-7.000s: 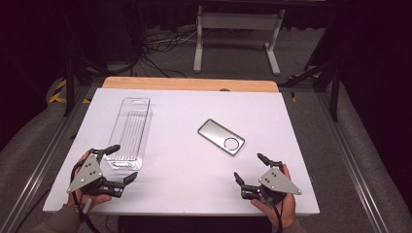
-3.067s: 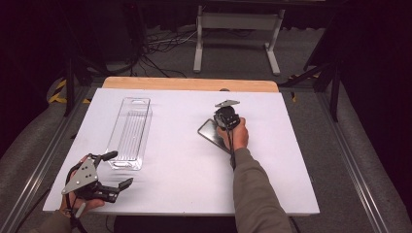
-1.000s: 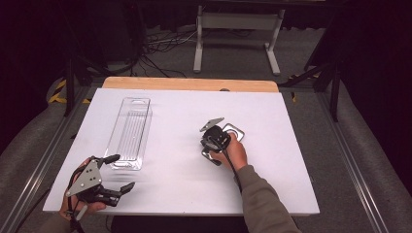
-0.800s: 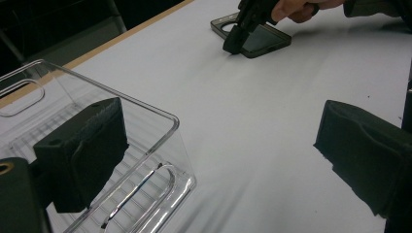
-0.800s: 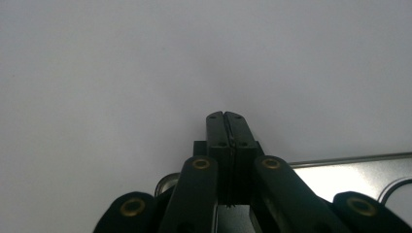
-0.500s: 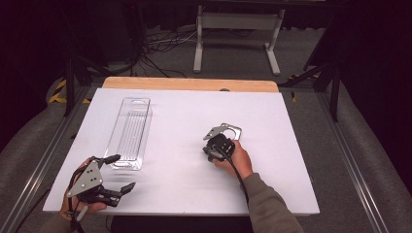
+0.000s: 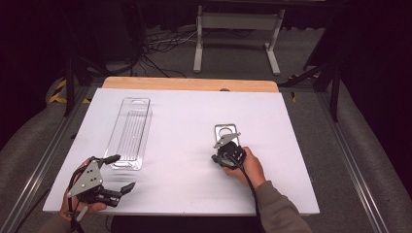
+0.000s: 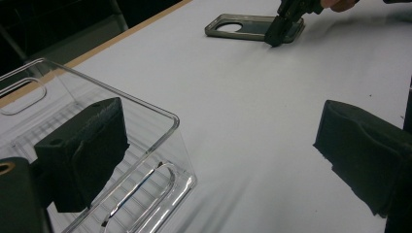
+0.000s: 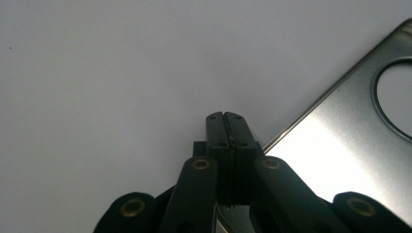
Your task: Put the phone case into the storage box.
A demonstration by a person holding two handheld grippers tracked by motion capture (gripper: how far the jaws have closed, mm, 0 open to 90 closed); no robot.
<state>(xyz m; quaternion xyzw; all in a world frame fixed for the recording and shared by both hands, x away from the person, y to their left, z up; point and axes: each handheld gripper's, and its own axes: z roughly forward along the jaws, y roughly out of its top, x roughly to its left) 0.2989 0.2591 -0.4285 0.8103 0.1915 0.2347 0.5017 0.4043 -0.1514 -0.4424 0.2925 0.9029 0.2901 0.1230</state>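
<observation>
A grey metal plate with a round hole lies on the white table, right of centre; it also appears in the left gripper view as the plate and in the right gripper view as the plate. My right gripper is shut, its tips down on the table against the plate's near edge, with nothing seen between the jaws. My left gripper rests open at the front left, one finger beside the near end of a clear plastic tray.
The clear tray's rim sits just in front of my left gripper. A wooden board runs along the table's far edge. Stand legs and cables lie on the floor beyond.
My right gripper has pulled back toward the person, and the plate has turned so its long side points away. The left gripper has stayed put.
</observation>
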